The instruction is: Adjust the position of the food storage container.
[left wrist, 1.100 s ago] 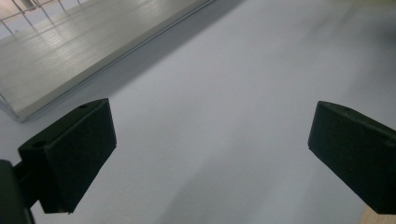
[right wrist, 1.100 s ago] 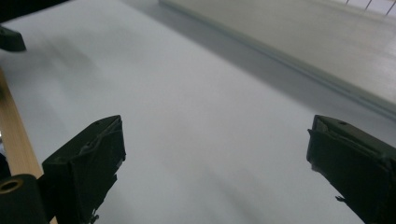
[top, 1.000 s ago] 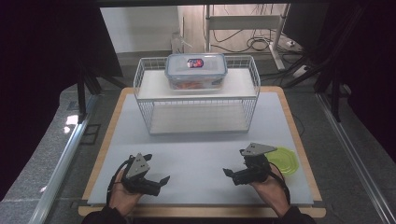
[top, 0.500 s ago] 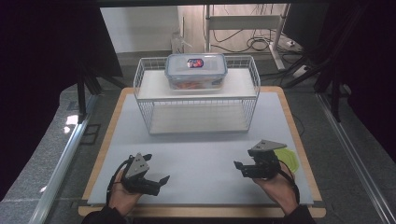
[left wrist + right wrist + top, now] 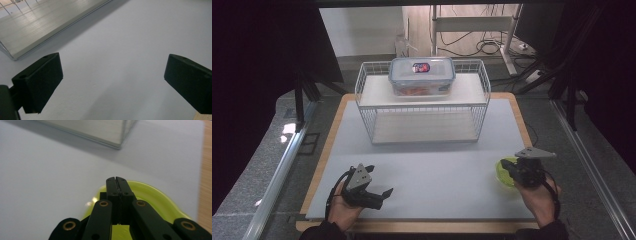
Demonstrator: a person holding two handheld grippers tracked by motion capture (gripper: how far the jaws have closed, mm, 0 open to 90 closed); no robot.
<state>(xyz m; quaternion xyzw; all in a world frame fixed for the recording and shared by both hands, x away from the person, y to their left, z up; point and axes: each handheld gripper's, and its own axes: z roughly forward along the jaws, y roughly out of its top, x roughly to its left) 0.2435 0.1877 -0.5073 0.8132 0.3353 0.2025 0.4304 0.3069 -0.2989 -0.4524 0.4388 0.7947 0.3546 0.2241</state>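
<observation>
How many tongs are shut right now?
1. The right tongs are shut with nothing between them, over the green dish near the table's right edge. The left tongs are open over the bare mat.

Green dish (image 5: 505,170) half hidden behind right claw (image 5: 506,169).

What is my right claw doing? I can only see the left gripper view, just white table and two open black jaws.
Observer: Your right claw has just closed. It is pressed shut with nothing between its jaws.
Operator: Is it near anything?
Observer: Yes, it is over a yellow-green dish on the right side of the white table.
Operator: Is anything on that rack?
Observer: A clear lidded box sits on the top shelf of the wire rack.
</observation>
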